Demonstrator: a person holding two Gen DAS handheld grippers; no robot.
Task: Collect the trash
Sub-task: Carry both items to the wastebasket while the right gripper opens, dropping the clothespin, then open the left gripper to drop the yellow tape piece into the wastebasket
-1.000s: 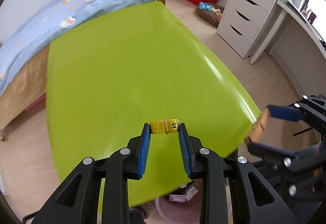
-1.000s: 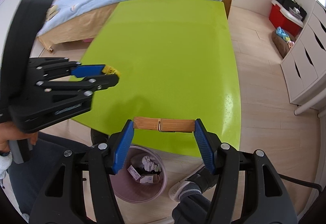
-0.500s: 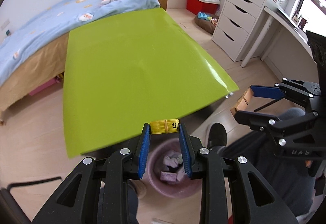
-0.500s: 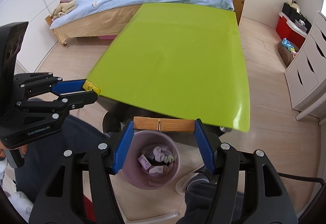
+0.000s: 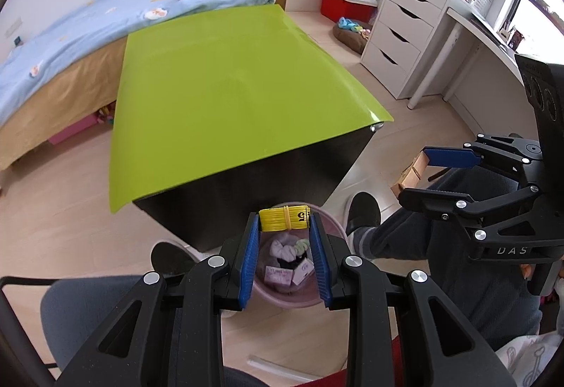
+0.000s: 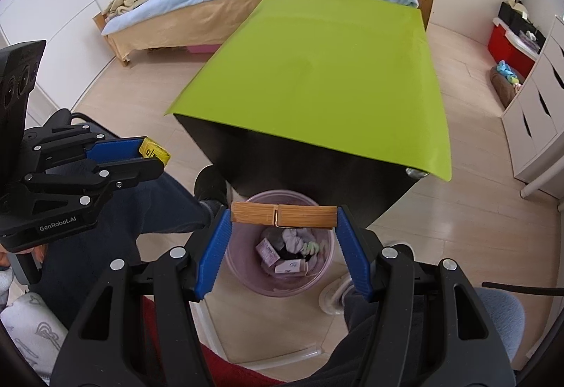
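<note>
The left gripper (image 5: 284, 228) is squeezing a small yellow roll of measuring tape (image 5: 284, 219) between its blue fingers (image 5: 249, 260). The roll is sitting right at the fingertips, up in the air over the near rim of the pink trash bin (image 5: 335, 228). The right gripper (image 6: 283, 221) is clamping a wooden clothespin (image 6: 283, 216) by its two ends, and the clothespin is lying flat across the gap between the blue pads (image 6: 214, 255). It is hanging above the far rim of the same bin (image 6: 246, 272).

The bin is standing on the light wood floor (image 6: 148, 94), just in front of the black side of the table with the green top (image 6: 317, 77). Inside the bin, some things are lying in a heap: a bunched-up pale purple cloth (image 6: 294, 239), a bit of soft green cloth (image 6: 311, 247) touching it, and two small pinkish boxes (image 6: 268, 251) beside them. Something dark is lying under them, but it is too hidden to tell what it is.

From the left wrist camera, the right gripper (image 5: 416, 172) is showing off to the right side with the clothespin (image 5: 410, 172) in it. The person's foot in a dark shoe (image 5: 363, 212) is resting on the floor near the bin.
</note>
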